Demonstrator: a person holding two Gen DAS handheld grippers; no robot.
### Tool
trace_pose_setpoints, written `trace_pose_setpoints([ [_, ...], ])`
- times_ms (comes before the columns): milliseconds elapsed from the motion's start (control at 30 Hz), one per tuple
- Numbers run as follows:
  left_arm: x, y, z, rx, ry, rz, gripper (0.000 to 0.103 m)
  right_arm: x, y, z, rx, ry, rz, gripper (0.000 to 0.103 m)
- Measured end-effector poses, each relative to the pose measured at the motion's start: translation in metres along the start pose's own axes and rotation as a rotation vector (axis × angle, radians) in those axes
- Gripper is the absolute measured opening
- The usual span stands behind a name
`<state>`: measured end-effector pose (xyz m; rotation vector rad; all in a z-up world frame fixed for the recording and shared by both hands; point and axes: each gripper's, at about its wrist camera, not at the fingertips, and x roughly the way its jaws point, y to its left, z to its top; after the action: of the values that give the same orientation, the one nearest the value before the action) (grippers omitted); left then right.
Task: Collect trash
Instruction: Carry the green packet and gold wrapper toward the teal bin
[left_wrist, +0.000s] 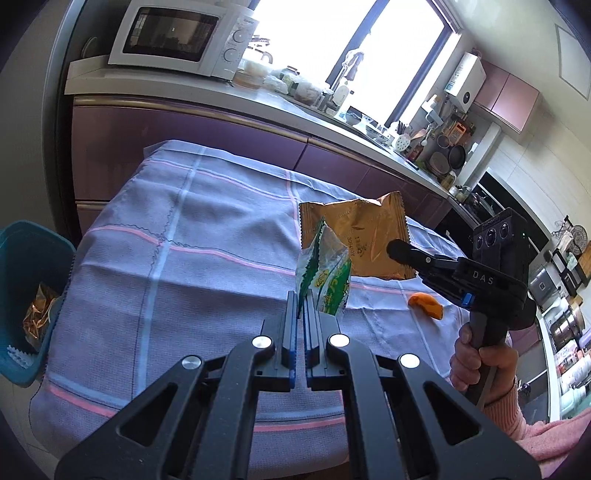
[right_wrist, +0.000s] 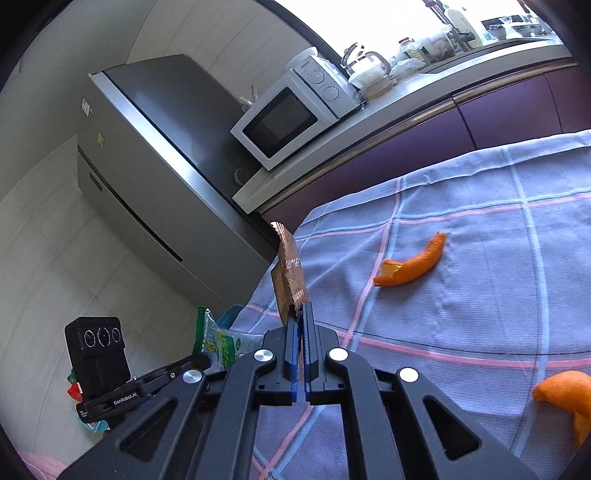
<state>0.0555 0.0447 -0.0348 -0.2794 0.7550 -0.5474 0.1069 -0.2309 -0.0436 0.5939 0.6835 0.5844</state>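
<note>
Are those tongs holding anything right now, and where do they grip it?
Left tongs pinch the green-and-white wrapper by its bottom edge; right tongs pinch the brown wrapper by its lower edge.

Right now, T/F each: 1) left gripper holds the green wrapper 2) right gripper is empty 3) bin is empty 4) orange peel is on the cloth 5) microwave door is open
1) The left gripper holds the green wrapper: true.
2) The right gripper is empty: false, it is shut on a brown wrapper.
3) The teal bin is empty: false, a crumpled gold wrapper lies inside.
4) Orange peel lies on the checked cloth: true.
5) The microwave door is open: false, it is closed.
</note>
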Motion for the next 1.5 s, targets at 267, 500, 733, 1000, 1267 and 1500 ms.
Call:
trace_pose_setpoints([
  [267, -0.020, 0.018, 0.000, -0.039, -0.033, 0.044, 0.003, 0.030, 0.023, -0.001, -0.032, 0.052, 0.055, 0.002],
  [500, -0.037, 0.032, -0.002, -0.065, -0.061, 0.073, 0.003, 0.052, 0.039, -0.003, -0.043, 0.096, 0.094, 0.002],
  [733, -0.054, 0.044, -0.004, -0.097, -0.087, 0.098, 0.003, 0.069, 0.052, 0.001, -0.059, 0.126, 0.120, 0.002],
  [1000, -0.068, 0.057, -0.004, -0.120, -0.111, 0.123, 0.003, 0.087, 0.062, 0.002, -0.064, 0.154, 0.152, 0.002],
  [1267, -0.081, 0.071, -0.006, -0.152, -0.134, 0.143, 0.003, 0.105, 0.074, 0.002, -0.076, 0.184, 0.179, 0.002],
  [1500, -0.094, 0.081, -0.008, -0.173, -0.156, 0.165, 0.003, 0.120, 0.085, 0.000, -0.086, 0.213, 0.202, 0.002],
])
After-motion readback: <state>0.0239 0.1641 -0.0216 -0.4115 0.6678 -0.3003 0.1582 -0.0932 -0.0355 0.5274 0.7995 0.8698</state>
